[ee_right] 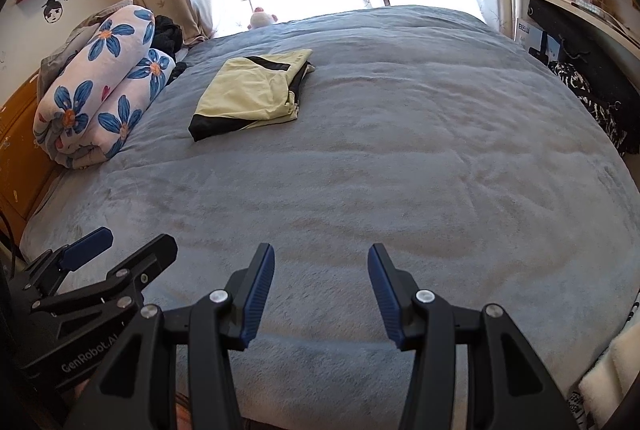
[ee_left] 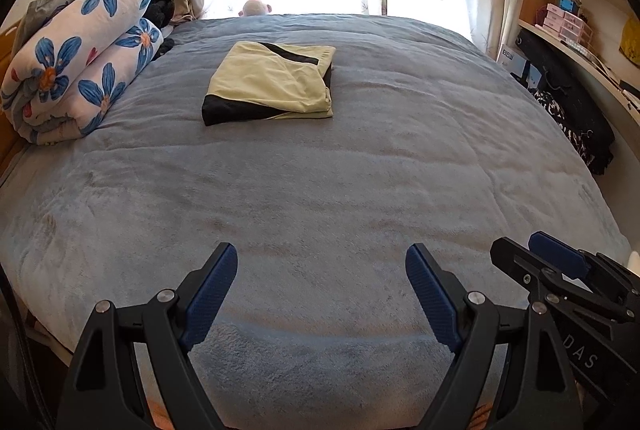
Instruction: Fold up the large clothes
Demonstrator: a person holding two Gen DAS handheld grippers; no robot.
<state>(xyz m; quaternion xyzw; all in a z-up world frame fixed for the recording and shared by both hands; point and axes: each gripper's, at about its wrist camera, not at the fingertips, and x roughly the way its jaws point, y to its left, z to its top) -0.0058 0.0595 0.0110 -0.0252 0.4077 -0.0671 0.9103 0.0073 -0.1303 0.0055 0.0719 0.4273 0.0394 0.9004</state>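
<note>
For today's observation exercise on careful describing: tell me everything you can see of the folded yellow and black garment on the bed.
The garment is pale yellow with black panels: a black corner at its near left and a black diagonal stripe near the far edge. It looks like thin, soft, slightly creased fabric. It is folded into a rough rectangle of several layers, whose edges show on its right side. It lies flat on the grey-blue blanket, toward the far half of the bed, apart from the flowered quilt roll. Neither gripper touches it.

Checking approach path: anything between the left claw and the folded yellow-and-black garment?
Nothing: only bare blue-grey bedspread lies between the left claw and the folded garment. The left wrist view shows it; the right wrist view agrees.
</note>
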